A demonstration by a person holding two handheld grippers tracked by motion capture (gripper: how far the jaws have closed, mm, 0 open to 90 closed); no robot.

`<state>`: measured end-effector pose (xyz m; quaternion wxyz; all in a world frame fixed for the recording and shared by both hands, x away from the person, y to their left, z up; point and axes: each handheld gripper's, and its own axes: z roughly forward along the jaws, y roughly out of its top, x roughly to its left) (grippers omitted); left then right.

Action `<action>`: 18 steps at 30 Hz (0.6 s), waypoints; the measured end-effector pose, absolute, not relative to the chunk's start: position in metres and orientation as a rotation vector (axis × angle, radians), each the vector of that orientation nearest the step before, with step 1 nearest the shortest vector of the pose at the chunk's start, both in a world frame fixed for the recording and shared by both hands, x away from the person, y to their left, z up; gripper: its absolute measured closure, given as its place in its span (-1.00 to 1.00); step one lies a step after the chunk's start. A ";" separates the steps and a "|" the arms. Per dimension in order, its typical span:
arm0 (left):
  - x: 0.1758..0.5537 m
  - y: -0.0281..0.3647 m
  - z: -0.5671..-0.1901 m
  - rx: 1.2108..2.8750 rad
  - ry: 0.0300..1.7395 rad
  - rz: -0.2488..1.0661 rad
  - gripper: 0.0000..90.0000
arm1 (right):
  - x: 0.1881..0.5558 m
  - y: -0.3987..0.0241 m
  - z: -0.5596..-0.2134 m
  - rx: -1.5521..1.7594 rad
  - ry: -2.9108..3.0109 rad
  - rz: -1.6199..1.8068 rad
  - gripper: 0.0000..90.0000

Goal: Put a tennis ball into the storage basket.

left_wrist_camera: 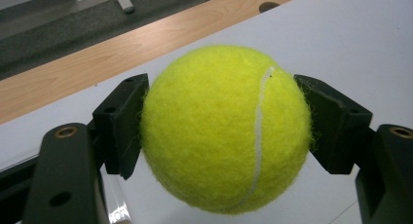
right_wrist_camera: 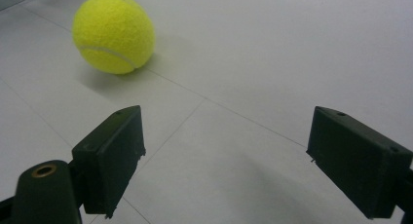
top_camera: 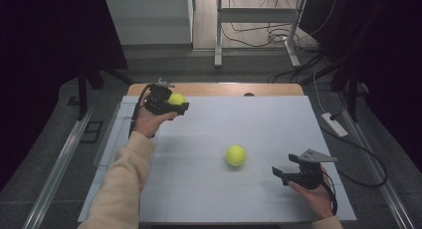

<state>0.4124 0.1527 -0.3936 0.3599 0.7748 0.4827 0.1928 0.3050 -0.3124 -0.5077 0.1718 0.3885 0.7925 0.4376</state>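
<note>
Two yellow tennis balls are here. At the table's far left, my left gripper (top_camera: 178,105) is shut on one tennis ball (top_camera: 176,98), lifted off the white surface; in the left gripper view both black pads press the sides of that ball (left_wrist_camera: 226,129). The second tennis ball (top_camera: 236,155) lies free on the white table near the middle. My right gripper (top_camera: 279,175) rests low at the near right, jaws wide apart with nothing between them. In the right gripper view the free ball (right_wrist_camera: 113,33) sits ahead and to the upper left of the jaws.
The white tabletop (top_camera: 259,119) ends in a wooden strip (top_camera: 224,89) along the far edge, with a cable hole (top_camera: 249,94) in it. A white power strip (top_camera: 334,124) and cables lie on the floor at the right. A metal desk frame (top_camera: 259,25) stands beyond the table.
</note>
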 end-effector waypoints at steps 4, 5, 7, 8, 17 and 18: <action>0.413 0.156 -0.393 1.994 1.252 0.501 -0.42 | 0.305 -0.312 -0.508 1.099 2.250 1.244 -0.70; 0.413 0.157 -0.393 1.990 1.258 0.504 -0.41 | 0.305 -0.312 -0.508 1.101 2.249 1.243 -0.70; 0.413 0.159 -0.393 1.985 1.264 0.503 -0.41 | 0.304 -0.312 -0.508 1.101 2.247 1.246 -0.70; 0.413 0.161 -0.393 1.978 1.271 0.507 -0.42 | 0.304 -0.312 -0.508 1.101 2.249 1.244 -0.70; 0.414 0.171 -0.392 1.967 1.296 0.525 -0.42 | 0.305 -0.312 -0.508 1.103 2.249 1.243 -0.70; 0.414 0.173 -0.391 1.963 1.304 0.530 -0.42 | 0.305 -0.312 -0.508 1.105 2.248 1.243 -0.70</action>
